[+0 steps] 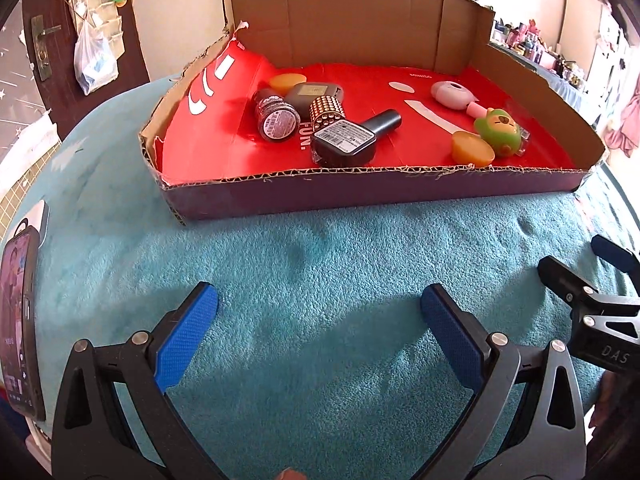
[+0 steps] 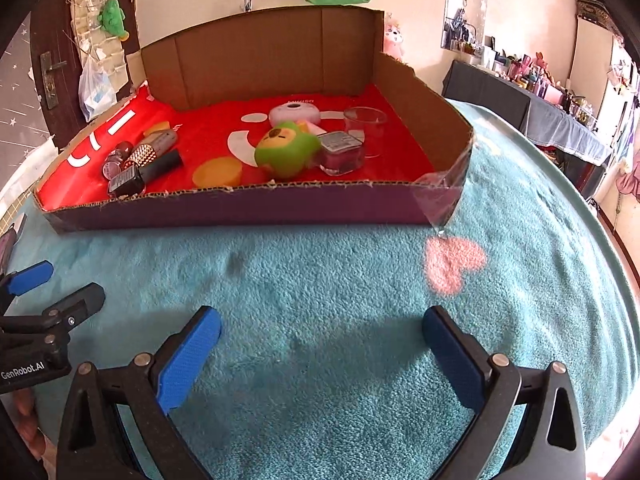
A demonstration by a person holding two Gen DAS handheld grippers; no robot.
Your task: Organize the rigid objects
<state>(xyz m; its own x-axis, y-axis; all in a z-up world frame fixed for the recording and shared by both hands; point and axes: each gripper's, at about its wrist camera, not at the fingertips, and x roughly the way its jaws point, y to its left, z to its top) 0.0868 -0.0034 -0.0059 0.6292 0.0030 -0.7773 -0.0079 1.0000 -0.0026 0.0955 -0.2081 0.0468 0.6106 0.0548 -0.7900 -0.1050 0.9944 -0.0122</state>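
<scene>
Left wrist view: the left gripper hovers over the teal blanket, jaws spread, holding nothing. The cardboard tray lies beyond it, containing a dark bottle, a studded cylinder, a glitter jar and a green toy. A phone stands at left.

Right wrist view: the right gripper also hovers, jaws spread and empty. A pink heart marks the blanket near the tray's right corner. A clear cup stands far right in the tray.
</scene>
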